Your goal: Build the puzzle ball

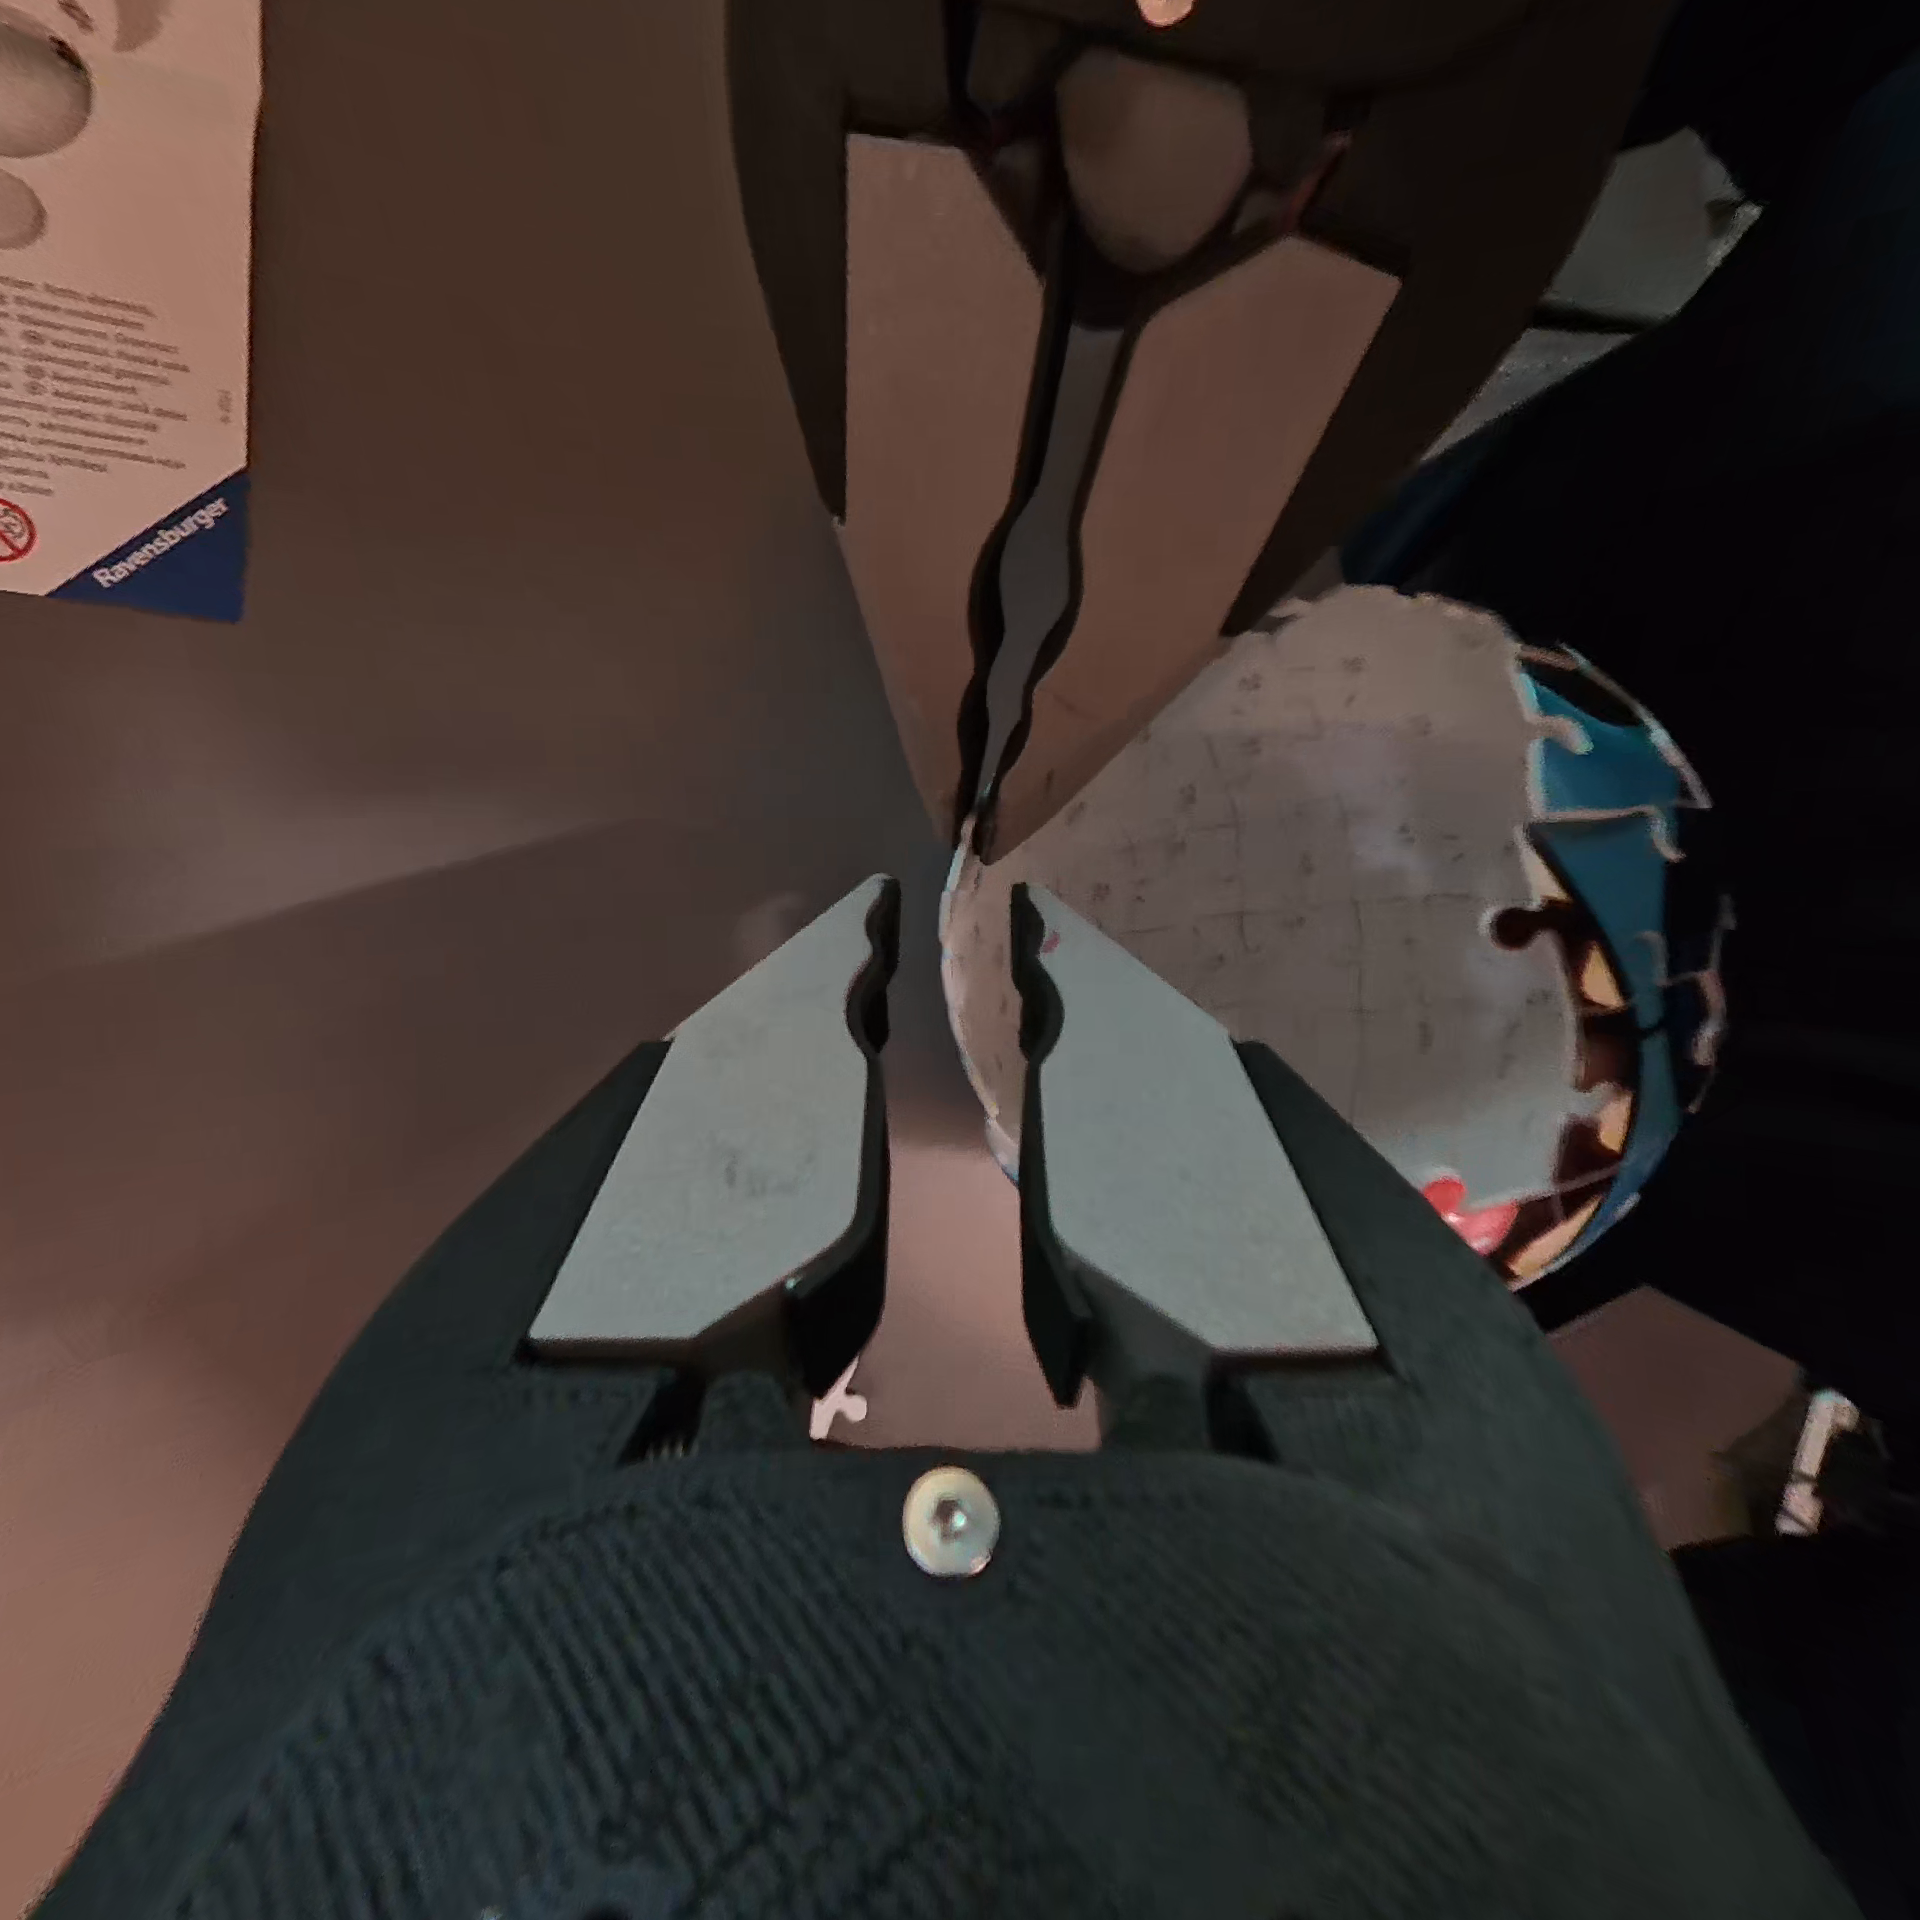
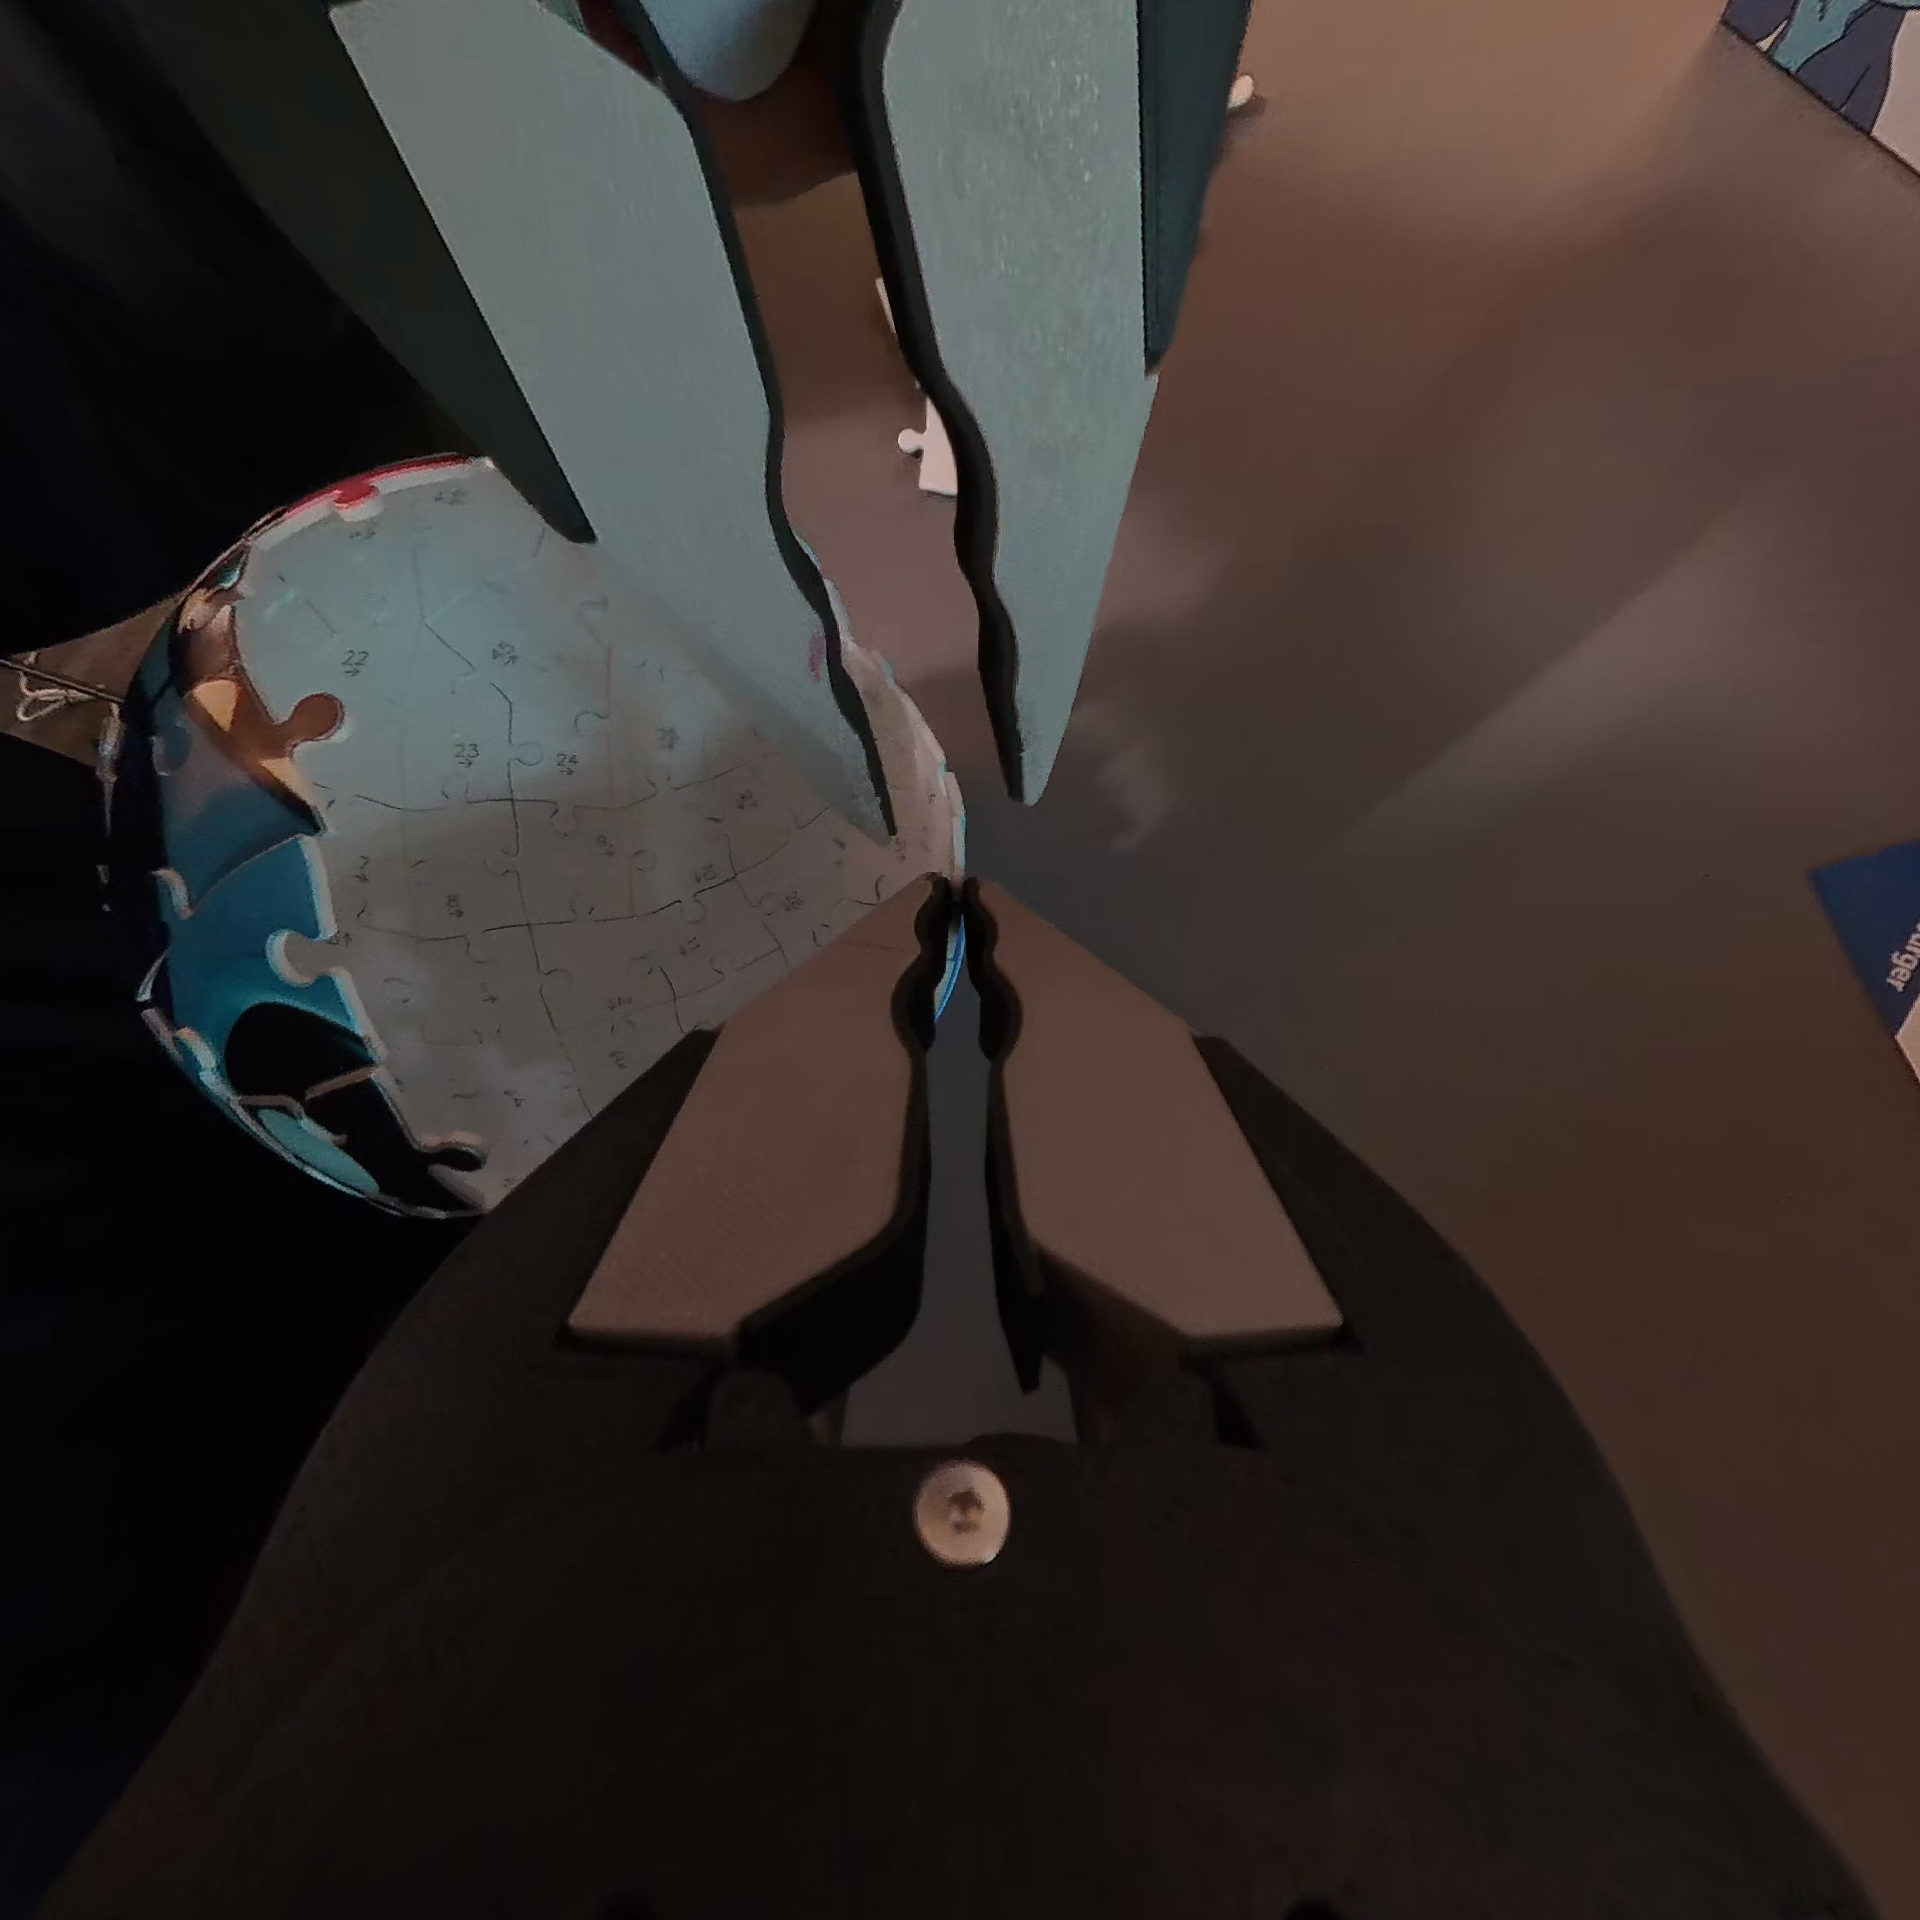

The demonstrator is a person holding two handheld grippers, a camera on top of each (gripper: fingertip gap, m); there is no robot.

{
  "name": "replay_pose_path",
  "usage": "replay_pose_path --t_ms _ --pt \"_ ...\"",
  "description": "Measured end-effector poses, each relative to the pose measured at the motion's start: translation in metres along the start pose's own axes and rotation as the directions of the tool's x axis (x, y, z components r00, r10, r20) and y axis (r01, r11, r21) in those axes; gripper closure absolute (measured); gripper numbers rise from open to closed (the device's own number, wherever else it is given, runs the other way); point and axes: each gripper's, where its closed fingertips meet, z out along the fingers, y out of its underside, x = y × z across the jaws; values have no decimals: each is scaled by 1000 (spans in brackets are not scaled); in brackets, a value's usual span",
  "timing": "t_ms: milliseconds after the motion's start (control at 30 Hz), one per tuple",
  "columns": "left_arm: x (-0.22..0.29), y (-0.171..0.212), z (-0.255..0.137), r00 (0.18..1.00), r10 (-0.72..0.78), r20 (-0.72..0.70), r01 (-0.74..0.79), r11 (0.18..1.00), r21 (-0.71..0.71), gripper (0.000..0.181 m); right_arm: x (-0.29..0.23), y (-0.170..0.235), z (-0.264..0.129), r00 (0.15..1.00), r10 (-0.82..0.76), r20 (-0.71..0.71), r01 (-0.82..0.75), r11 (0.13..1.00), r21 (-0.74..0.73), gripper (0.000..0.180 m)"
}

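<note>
Tabletop [image 2: 1455, 623], ball rim [image 2: 951, 940] between right fingers [image 2: 997, 1039]

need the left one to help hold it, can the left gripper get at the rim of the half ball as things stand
Probably yes: the left gripper is open with its tips beside the puzzle ball's rim, just below where the right gripper pinches it. Nothing lies between.

Count, both wrist views.

Grippers: 2, the left gripper [image 1: 954, 896] and the right gripper [image 2: 956, 891].

Partly built puzzle ball [image 1: 1299, 894]: 1, far right.

Loose puzzle pieces on the table [image 1: 520, 727]: at least 2, one pale piece [image 1: 837, 1405] near, another [image 2: 935, 457] possibly the same one.

Printed sheet [image 1: 114, 312]: 1, far left.
</note>
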Motion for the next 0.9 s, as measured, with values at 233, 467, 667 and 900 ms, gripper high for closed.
replay_pose_path --t_ms 233,467,667,900 --pt "-1 1 7 999 26 -33 -28 998 -54 163 0 0 0 1000 0 -3 0 1000 1 180" --pt "2 3 11 998 29 -64 -33 997 -74 164 0 0 0 1000 2 1 -2 1000 3 180" --pt "3 2 13 997 47 -67 -53 994 -95 169 0 1 0 1000 3 5 -3 1000 3 180" --pt "3 -1 12 992 88 -86 -98 988 -122 175 0 1 -1 1000 5 3 -5 1000 2 180"
